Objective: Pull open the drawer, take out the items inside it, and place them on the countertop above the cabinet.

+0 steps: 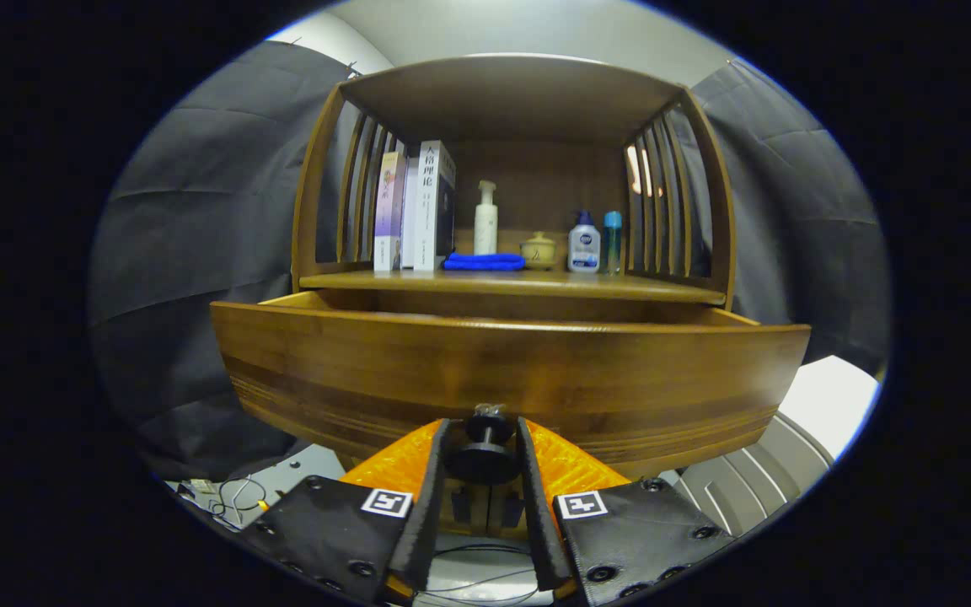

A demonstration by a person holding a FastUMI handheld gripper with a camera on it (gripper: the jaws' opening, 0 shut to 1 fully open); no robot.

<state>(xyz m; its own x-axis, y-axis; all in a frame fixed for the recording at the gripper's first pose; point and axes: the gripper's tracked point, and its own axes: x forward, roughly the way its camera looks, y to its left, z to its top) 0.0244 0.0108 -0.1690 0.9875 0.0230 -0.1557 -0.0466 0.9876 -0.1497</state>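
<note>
Gripper (485, 451) fingers flank the dark knob (485, 445) on the drawer (502, 379) front and seem to pinch it, though contact is hard to confirm. Pulled partway out, the wooden drawer hides its contents behind its front panel. Above it the countertop (511, 285) carries books (415, 211), a blue cloth (484, 262) and bottles (584, 243) (plus a small jar (539, 250)).

Wooden cabinet worktop (418, 281), centre of the frame, beneath a slatted-sided wooden canopy. Standing on it, left to right: upright books (415, 206) at the left slats; a folded blue cloth (484, 262) lying flat just beside them; a white pump bottle (485, 218) behind the cloth; a small lidded pot (539, 250); a white bottle with blue cap (584, 243); a slim teal bottle (613, 240) near the right slats.
</note>
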